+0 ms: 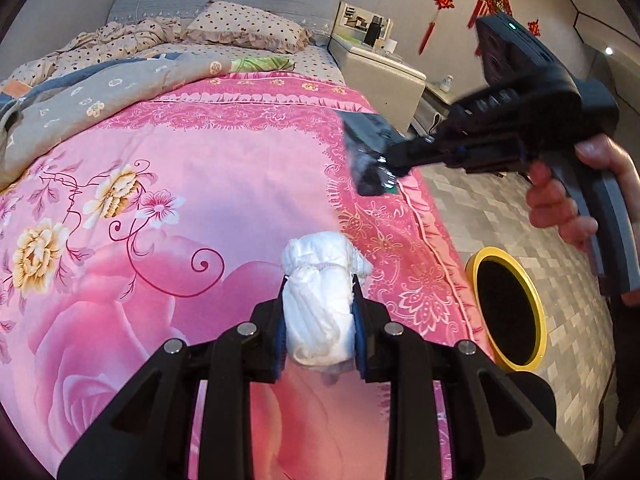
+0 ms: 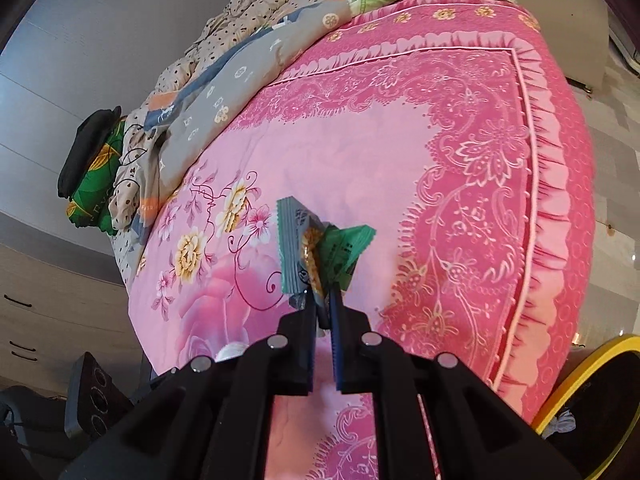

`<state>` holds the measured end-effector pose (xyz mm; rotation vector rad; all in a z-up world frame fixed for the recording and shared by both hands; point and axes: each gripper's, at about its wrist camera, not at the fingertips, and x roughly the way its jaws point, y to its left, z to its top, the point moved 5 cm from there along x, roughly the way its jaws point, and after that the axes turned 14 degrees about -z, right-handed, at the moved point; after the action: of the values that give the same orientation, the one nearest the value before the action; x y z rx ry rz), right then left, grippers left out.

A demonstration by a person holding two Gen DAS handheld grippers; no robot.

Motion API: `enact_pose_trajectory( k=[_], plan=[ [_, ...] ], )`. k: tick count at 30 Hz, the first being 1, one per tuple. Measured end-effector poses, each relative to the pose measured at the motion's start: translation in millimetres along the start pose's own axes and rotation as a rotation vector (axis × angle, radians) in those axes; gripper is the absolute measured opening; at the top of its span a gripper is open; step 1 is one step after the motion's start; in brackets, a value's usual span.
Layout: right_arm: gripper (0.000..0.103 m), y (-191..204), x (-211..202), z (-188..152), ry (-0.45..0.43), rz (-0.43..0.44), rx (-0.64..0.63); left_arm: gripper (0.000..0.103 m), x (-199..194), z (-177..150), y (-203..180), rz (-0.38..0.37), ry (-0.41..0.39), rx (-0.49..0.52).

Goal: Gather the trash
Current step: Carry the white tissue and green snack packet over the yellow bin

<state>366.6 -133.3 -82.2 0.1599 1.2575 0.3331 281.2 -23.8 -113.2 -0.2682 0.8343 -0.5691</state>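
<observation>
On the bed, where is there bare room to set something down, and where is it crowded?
Free: the pink bedspread between the grey quilt and the frilled edge, and the rose print ahead of the left tongs, shut on a white wad. Crowded: the head, with rumpled bedding and the dotted pillow.

Sitting low in the middle of the left wrist picture: a white crumpled wad (image 1: 320, 312), soft and puffy, squeezed on both sides, hanging above the pink bedspread. Sticking up in the middle of the right wrist picture: a green snack wrapper (image 2: 320, 256), crinkled, pinched at its bottom. Showing at the lower right: a yellow-rimmed bin (image 1: 510, 308), round, dark inside.
</observation>
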Motion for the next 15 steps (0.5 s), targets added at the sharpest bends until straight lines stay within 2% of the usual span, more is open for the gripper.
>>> enact_pose_trajectory(
  k=[7, 15],
  plan=[
    [0.006, -46.5, -44.2, -33.5, -0.058, 0.005, 0.067, 0.024, -14.0, 0.7, -33.3, 0.017, -0.017, -0.003],
    [0.006, -100.1, -88.2, -79.1, -0.138, -0.025, 0.12, 0.025, -27.1, 1.1, -92.5, 0.006, -0.05, 0.062]
  ],
)
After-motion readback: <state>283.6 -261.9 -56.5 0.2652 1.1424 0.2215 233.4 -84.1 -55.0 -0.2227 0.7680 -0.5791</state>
